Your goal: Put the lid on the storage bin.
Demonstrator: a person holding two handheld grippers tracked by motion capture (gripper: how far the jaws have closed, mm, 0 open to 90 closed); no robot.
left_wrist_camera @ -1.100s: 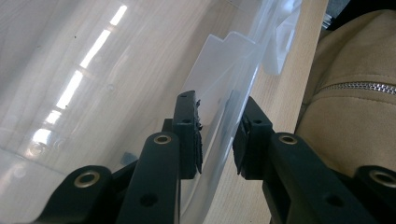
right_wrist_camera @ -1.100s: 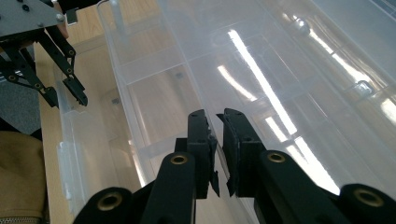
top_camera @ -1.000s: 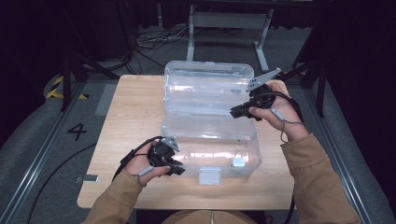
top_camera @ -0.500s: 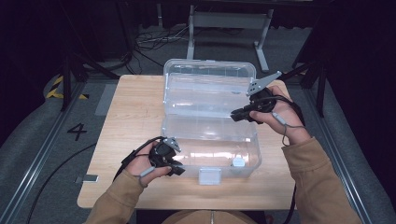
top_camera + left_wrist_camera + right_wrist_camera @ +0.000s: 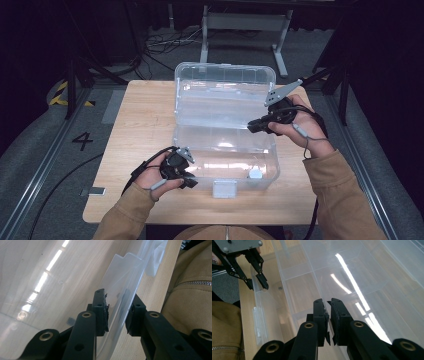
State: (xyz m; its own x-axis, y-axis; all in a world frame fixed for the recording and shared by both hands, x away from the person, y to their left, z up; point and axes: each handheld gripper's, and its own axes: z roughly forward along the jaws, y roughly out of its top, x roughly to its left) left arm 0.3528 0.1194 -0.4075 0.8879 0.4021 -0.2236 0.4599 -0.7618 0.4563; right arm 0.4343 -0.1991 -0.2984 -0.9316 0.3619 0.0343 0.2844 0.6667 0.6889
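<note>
Box (image 5: 225, 125) mid-frame on surface (image 5: 140, 125), lid up, nearly empty. Left gripper (image 5: 189, 180) fingers pinching near wall; right gripper (image 5: 251, 127) fingers almost pressed together, holding nothing. Closing and latching yet to do.

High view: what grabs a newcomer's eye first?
The big clear plastic box, lid open, at mid-table. The left gripper straddles the box's near-left front wall, one jaw on each side. The right gripper hangs over the box's right side, jaws nearly shut with nothing between them.
</note>
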